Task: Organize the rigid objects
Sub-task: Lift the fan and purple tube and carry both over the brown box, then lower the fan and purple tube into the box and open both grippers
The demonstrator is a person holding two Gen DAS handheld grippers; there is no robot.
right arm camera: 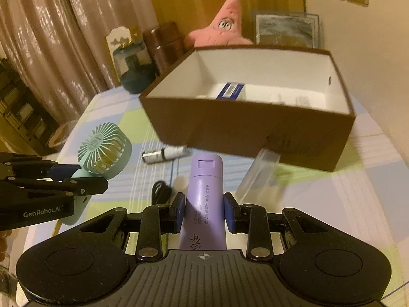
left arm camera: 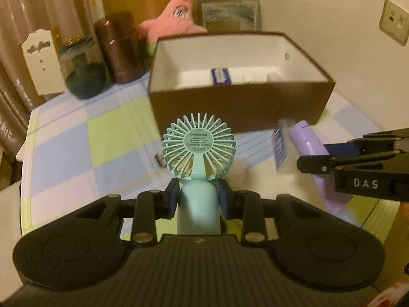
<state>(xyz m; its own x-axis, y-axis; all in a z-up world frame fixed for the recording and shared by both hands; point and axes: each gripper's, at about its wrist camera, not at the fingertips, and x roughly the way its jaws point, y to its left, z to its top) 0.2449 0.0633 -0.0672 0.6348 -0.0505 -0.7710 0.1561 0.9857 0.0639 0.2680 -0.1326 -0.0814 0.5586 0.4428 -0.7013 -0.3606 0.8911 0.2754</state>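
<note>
Your left gripper (left arm camera: 198,199) has its fingers clamped on the handle of the mint handheld fan (left arm camera: 199,148), pads pressing both sides just under the round grille; the fan stands upright between them, above the checked tablecloth (left arm camera: 76,138). From the right wrist view the same fan (right arm camera: 104,152) shows at far left, held by the left gripper's black linkage.

Your right gripper (right arm camera: 204,212) is closed on the lavender tube (right arm camera: 204,199), blue pads on either side of its body, cap end pointing forward toward the box. In the left wrist view that tube (left arm camera: 310,143) sits at right, with the right gripper (left arm camera: 314,162) coming in from the edge.

Next out on the cloth: a black coiled cable (right arm camera: 161,192) just left of the tube, a small white cylinder item (right arm camera: 165,153) lying flat beyond it, and a clear plastic case (right arm camera: 260,176) leaning near the box front, right of the tube.

Further back, the brown cardboard box (right arm camera: 255,133) is open on top, white inside, with a blue-and-white small carton (right arm camera: 230,90) on its floor; other pale contents are too blurred to name.

Behind the box: a dark glass jar (right arm camera: 134,69), brown cylindrical containers (right arm camera: 163,46), a pink starfish plush (right arm camera: 225,28), a framed picture (right arm camera: 286,29) against the wall, and curtains (right arm camera: 51,38) at left.
</note>
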